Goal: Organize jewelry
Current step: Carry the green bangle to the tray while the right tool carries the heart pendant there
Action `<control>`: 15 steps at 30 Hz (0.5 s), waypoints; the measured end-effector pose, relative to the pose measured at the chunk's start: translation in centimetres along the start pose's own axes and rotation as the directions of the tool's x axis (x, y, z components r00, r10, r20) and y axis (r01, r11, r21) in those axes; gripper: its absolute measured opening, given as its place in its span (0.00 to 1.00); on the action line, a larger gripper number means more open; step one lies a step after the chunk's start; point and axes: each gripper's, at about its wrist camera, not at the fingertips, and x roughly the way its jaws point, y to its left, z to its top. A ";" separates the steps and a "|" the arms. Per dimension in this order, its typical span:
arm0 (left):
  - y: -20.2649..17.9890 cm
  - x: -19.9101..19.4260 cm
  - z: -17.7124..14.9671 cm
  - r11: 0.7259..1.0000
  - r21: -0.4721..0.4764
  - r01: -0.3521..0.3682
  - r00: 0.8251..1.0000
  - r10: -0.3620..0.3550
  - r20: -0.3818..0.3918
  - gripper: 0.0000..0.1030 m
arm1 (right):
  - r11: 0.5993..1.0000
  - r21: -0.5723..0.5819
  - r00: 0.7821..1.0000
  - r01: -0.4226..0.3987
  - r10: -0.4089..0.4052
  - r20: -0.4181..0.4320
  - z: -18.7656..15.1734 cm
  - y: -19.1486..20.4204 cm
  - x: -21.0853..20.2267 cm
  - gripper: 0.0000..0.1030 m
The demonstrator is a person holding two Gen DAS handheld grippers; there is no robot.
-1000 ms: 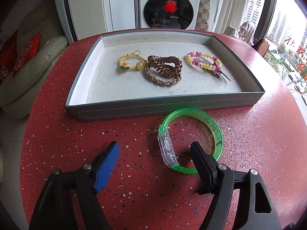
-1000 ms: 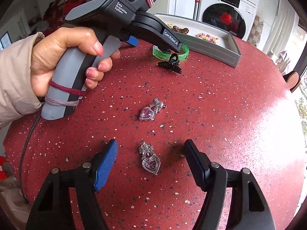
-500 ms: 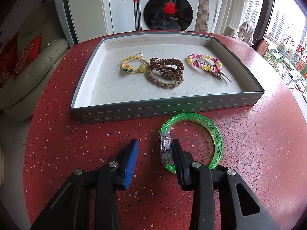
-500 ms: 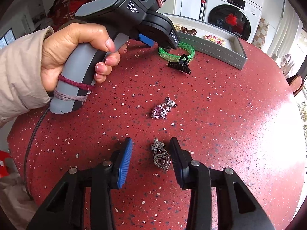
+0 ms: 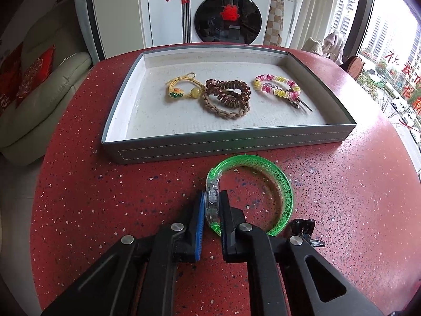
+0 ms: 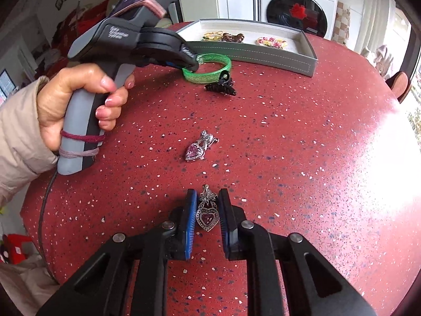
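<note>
Surface (image 5: 105,210): a round red speckled top carrying everything; loose pieces lie on its near half, presumably waiting to be sorted.
Tray (image 5: 236,142): a grey open box with a pale lining, at the far side of the surface, most likely the collecting place for the jewelry.
Tray contents: a yellow cord bracelet (image 5: 181,89) at left, a brown coil band (image 5: 229,93) lying over a braided loop in the middle, a pink and yellow coil band (image 5: 277,85) at right (each kept apart or nearly so).
Green bangle (image 5: 279,179): flat on the surface just near of the tray's front wall.
Left tool (image 5: 211,205): clenched on the bangle's clear clasp section, one pad inside the ring and one outside, a grip that suits the straight, flat-sided part better than the curve.
Black claw clip (image 6: 219,88): touching the bangle's near right edge, so it may get nudged if the bangle moves.
Far heart pendant (image 6: 200,147): lying free mid-surface, untouched.
Near heart pendant (image 6: 208,216): between the pads of the right tool (image 6: 208,210), whose jaws are closing; the pads appear to meet its sides, though the contact is hard to confirm.
</note>
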 end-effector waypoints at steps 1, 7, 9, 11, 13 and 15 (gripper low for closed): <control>0.2 -0.1 -0.1 1.000 -0.006 0.005 1.000 -0.005 0.001 0.28 | 1.000 0.022 1.000 -0.010 0.009 0.003 0.1 -0.5 -0.1 0.18; 1.3 -1.4 -0.2 0.999 -0.026 0.023 1.000 -0.023 0.016 0.28 | 0.990 0.124 0.997 -0.073 0.068 0.044 1.3 -3.1 -0.8 0.18; 1.5 -2.0 -0.1 0.999 -0.027 0.030 0.999 -0.029 0.028 0.28 | 0.986 0.145 0.995 -0.084 0.076 0.058 1.8 -3.7 -1.1 0.18; 1.8 -2.7 0.0 0.999 -0.025 0.035 0.999 -0.034 0.040 0.28 | 0.982 0.164 0.994 -0.095 0.084 0.072 2.3 -4.2 -1.3 0.18; 2.0 -3.3 0.0 0.999 -0.026 0.042 0.998 -0.040 0.051 0.28 | 0.979 0.179 0.993 -0.102 0.089 0.081 2.8 -4.6 -1.4 0.18; 2.2 -3.9 0.1 0.998 -0.030 0.047 0.997 -0.045 0.061 0.28 | 0.976 0.189 0.992 -0.107 0.091 0.091 3.4 -4.9 -1.6 0.18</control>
